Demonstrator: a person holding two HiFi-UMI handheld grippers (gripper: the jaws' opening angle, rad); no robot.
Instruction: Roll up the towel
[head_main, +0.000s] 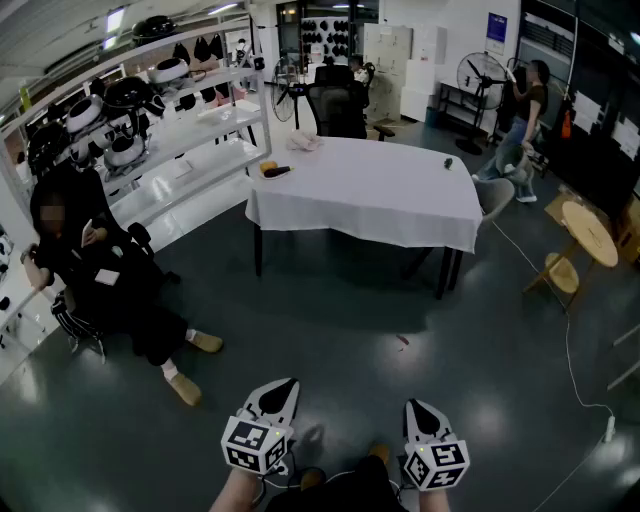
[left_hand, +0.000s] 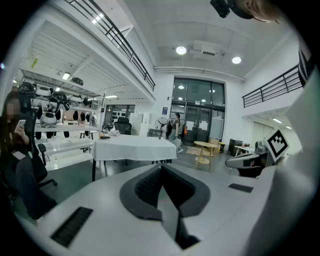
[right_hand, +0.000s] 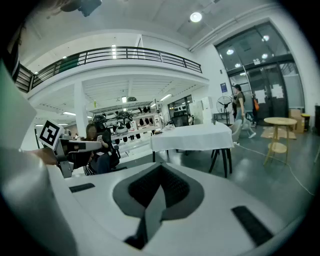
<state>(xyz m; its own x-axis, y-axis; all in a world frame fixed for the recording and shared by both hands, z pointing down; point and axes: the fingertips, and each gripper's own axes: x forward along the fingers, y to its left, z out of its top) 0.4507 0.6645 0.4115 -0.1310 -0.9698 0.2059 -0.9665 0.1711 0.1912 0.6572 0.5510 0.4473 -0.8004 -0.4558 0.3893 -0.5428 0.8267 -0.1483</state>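
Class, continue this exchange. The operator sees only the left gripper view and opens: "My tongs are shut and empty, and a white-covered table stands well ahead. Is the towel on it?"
Observer: The head view shows a crumpled light cloth, probably the towel, at the far left corner of the table.
Operator: I see only the side of the right tongs. What state are they in?
Observer: In the right gripper view the right tongs are shut, with nothing between them.
Operator: Is anything else on the table?
Observer: Yes, a yellow dish with something dark on it sits at the left edge, nearer to us than the cloth.
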